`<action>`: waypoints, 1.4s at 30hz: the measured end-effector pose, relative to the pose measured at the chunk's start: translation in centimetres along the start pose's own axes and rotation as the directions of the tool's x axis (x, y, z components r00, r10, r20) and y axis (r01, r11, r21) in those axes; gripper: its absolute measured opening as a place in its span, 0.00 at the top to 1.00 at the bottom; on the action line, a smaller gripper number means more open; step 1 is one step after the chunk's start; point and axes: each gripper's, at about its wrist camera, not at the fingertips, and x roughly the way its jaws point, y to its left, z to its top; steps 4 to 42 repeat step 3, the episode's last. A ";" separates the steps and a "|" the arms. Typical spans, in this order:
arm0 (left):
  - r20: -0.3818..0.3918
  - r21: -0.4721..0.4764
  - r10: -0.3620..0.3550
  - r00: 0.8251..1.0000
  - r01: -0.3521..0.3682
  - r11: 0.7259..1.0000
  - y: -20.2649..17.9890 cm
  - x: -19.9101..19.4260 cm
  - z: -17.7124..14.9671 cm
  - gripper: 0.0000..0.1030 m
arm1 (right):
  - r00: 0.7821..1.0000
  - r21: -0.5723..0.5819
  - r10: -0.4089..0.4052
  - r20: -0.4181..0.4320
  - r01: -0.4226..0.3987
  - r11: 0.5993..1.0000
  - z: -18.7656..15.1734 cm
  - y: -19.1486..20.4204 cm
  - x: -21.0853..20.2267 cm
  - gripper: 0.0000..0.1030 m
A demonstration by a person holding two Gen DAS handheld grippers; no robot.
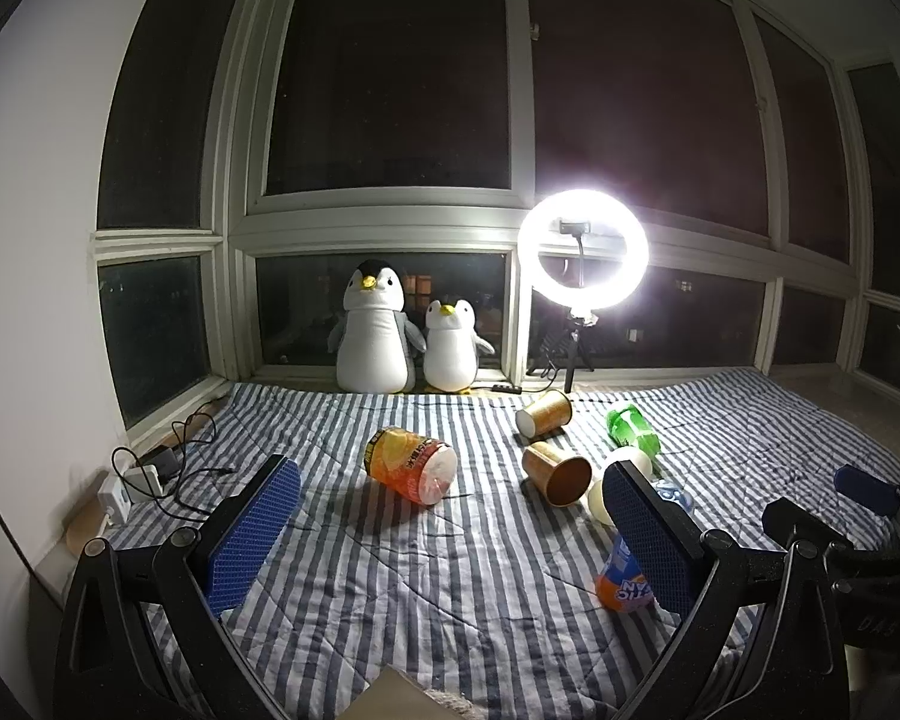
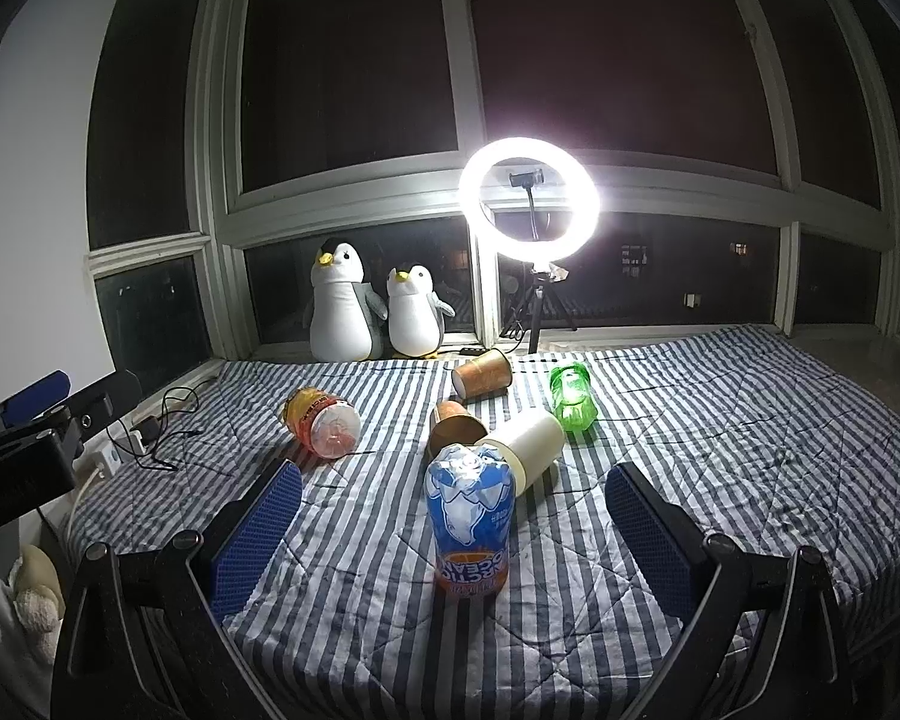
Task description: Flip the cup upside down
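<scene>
Right gripper (image 2: 450, 516): jaws spread wide, holding nothing; blue bottle (image 2: 471, 516) lies between them at frame centre, untouched. Left gripper (image 1: 450, 516) likewise wide, empty. Brown paper cup (image 1: 557, 473) lies on its side, centre-right, on striped blanket (image 1: 390, 588).

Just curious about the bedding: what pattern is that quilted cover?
The quilted cover has navy-and-white stripes, clearest in the right wrist view.

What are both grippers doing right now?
Left gripper: open, holding nothing.
Right gripper: open, holding nothing; blue-and-orange plastic bottle stands between its fingers, untouched.
</scene>
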 end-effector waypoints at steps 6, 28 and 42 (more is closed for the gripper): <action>-0.003 0.000 0.001 1.000 -0.001 1.000 0.0 0.0 0.0 0.01 | 1.000 0.000 0.000 0.000 0.000 1.000 0.0 0.0 0.0 0.03; -0.003 0.000 0.001 1.000 -0.001 1.000 0.0 0.0 0.0 0.01 | 1.000 0.000 0.000 0.000 0.000 1.000 0.0 0.0 0.0 0.03; -0.003 0.000 0.001 1.000 -0.001 1.000 0.0 0.0 0.0 0.01 | 1.000 0.000 0.000 0.000 0.000 1.000 0.0 0.0 0.0 0.03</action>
